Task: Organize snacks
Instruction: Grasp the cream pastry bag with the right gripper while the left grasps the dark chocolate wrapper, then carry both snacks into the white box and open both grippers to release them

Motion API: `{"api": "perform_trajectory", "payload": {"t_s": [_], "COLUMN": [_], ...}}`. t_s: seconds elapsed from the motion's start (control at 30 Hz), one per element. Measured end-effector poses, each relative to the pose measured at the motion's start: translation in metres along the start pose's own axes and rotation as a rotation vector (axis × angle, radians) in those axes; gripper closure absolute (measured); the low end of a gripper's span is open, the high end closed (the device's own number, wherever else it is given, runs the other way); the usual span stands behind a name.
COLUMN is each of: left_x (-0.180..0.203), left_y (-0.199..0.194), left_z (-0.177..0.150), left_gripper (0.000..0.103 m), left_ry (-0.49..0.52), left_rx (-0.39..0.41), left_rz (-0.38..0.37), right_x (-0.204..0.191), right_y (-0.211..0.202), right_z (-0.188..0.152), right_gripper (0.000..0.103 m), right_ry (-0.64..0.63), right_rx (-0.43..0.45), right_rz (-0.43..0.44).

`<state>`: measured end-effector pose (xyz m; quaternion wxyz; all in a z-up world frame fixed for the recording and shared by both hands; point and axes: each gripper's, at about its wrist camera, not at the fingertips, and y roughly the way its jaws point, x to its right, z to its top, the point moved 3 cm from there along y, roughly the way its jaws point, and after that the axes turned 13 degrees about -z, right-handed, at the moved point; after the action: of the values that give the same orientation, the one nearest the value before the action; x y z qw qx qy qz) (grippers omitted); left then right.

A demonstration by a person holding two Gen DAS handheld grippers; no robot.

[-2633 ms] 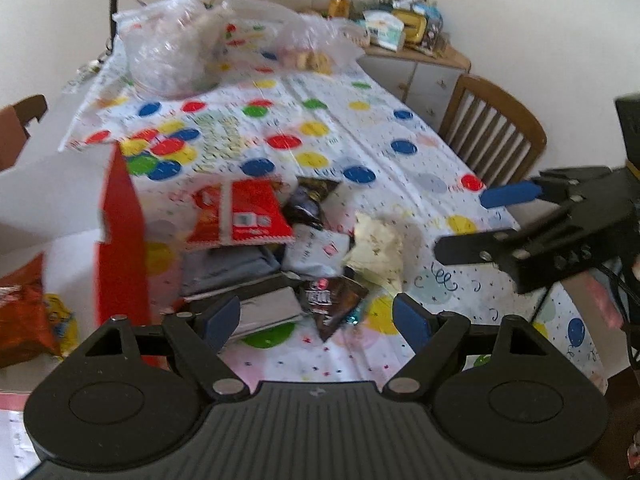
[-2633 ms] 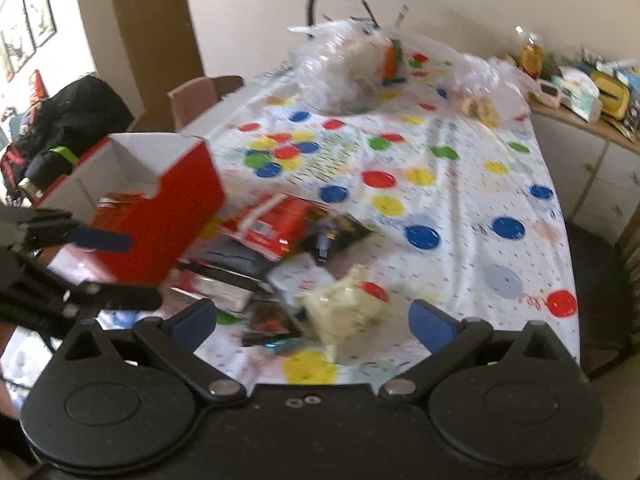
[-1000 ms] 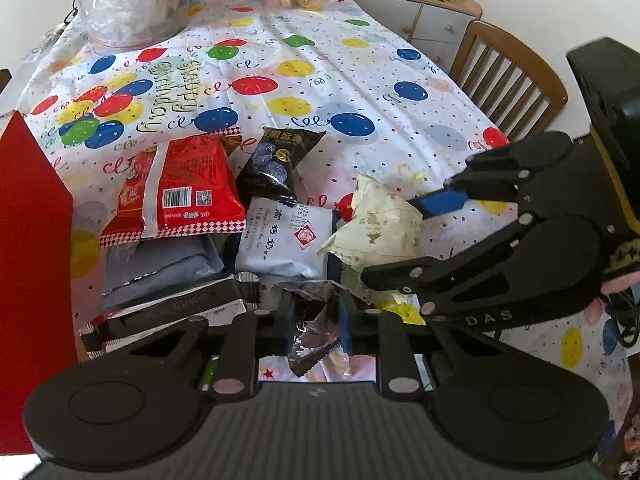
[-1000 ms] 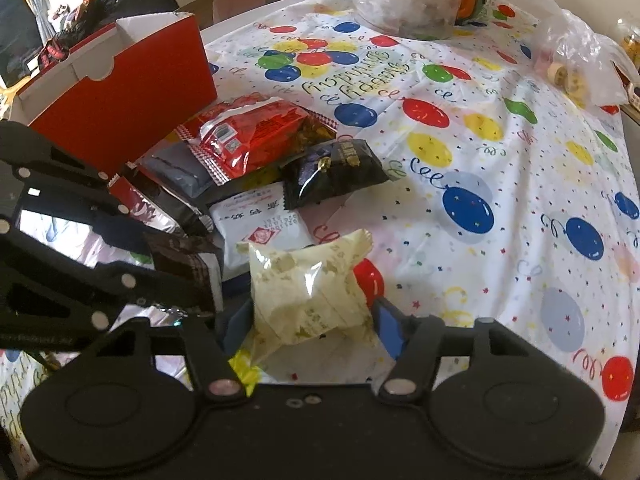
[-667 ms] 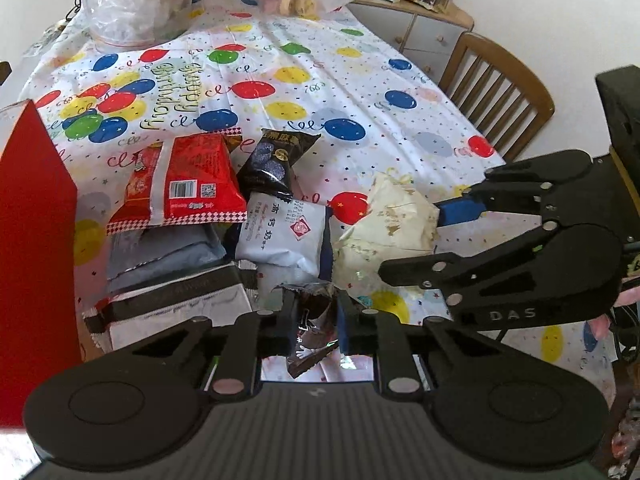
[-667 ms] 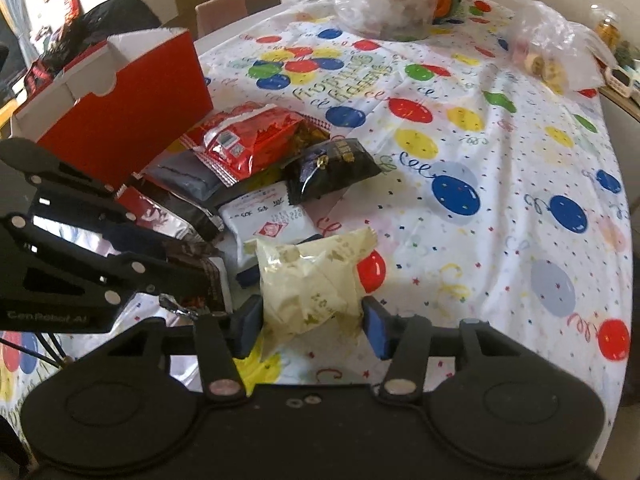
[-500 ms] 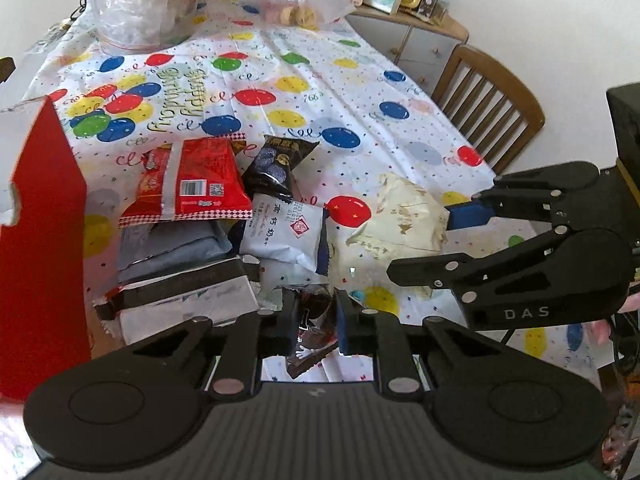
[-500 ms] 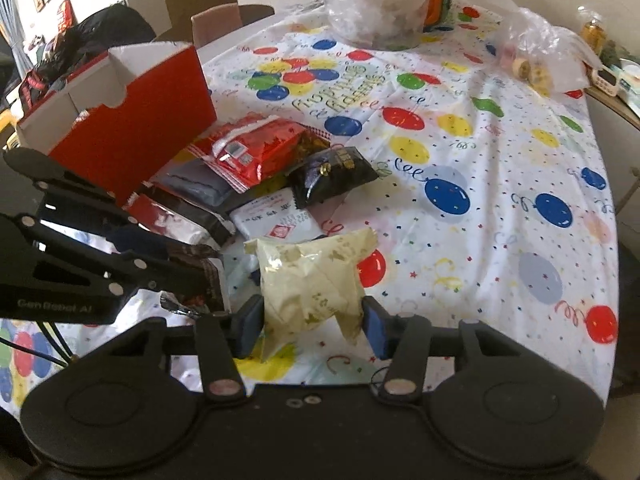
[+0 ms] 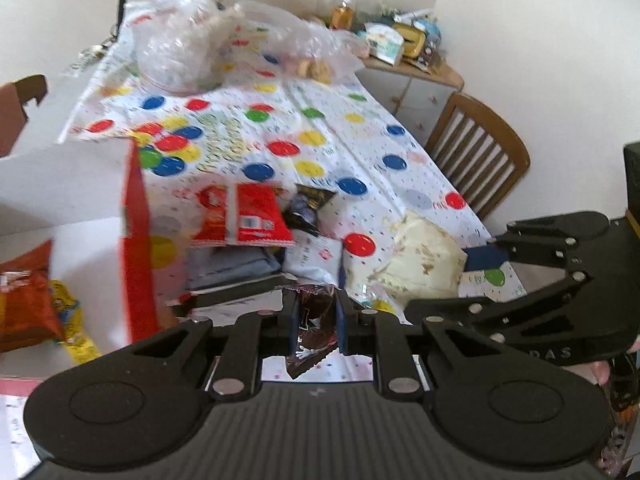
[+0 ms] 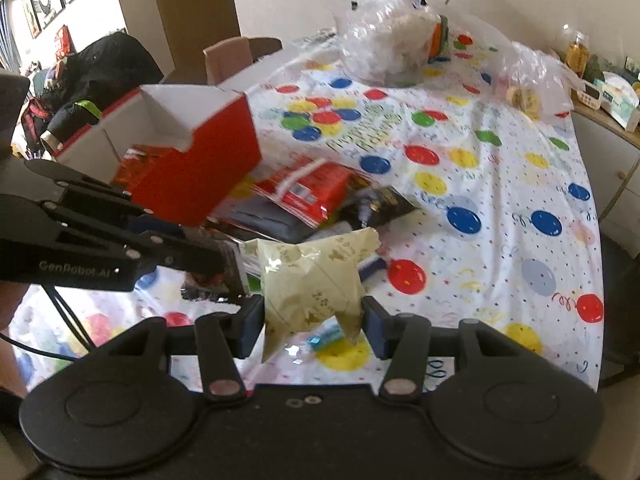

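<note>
My left gripper is shut on a dark brown snack packet and holds it above the table. My right gripper is shut on a pale yellow snack bag, also lifted; that bag shows in the left wrist view. The red cardboard box stands open to the left, with an orange bag and a yellow packet inside. A red packet, a black packet, a white packet and grey packets lie in a pile on the tablecloth.
The table has a balloon-print cloth. Clear plastic bags stand at its far end under a lamp. A wooden chair stands at the right side, a cabinet with clutter behind it. Another chair is on the far left.
Both grippers have risen and pulled back with their packets, so more of the table and the red box shows. The left gripper has swung toward the box.
</note>
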<state>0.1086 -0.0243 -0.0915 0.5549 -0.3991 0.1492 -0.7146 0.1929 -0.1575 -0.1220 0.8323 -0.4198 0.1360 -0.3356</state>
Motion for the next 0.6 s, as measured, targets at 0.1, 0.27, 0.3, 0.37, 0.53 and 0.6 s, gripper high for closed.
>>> {"api": "perform_trajectory", "payload": {"t_s": [0.1, 0.27, 0.3, 0.37, 0.53, 0.6], "left_x": [-0.008, -0.024, -0.028, -0.036, -0.057, -0.067], "left_y": [-0.02, -0.051, -0.057, -0.069, -0.099, -0.111], "left_z": [0.001, 0.002, 0.002, 0.003, 0.006, 0.006], "left_gripper": [0.086, 0.086, 0.086, 0.086, 0.086, 0.086], "left_ry": [-0.005, -0.011, -0.013, -0.017, -0.016, -0.016], "left_rx": [0.031, 0.078, 0.086, 0.103, 0.15, 0.166], "left_rz": [0.011, 0.051, 0.059, 0.077, 0.111, 0.126], "right_x": [-0.015, -0.041, -0.047, -0.058, -0.088, -0.101], "right_y": [-0.012, -0.026, -0.028, -0.032, -0.034, -0.034], "right_z": [0.007, 0.019, 0.023, 0.029, 0.045, 0.051], "right_gripper": [0.052, 0.052, 0.052, 0.052, 0.052, 0.052], "right_ry": [-0.008, -0.025, -0.027, -0.034, -0.063, -0.078], "right_rx": [0.023, 0.057, 0.064, 0.078, 0.105, 0.117], "right_rz": [0.009, 0.016, 0.017, 0.019, 0.028, 0.036]}}
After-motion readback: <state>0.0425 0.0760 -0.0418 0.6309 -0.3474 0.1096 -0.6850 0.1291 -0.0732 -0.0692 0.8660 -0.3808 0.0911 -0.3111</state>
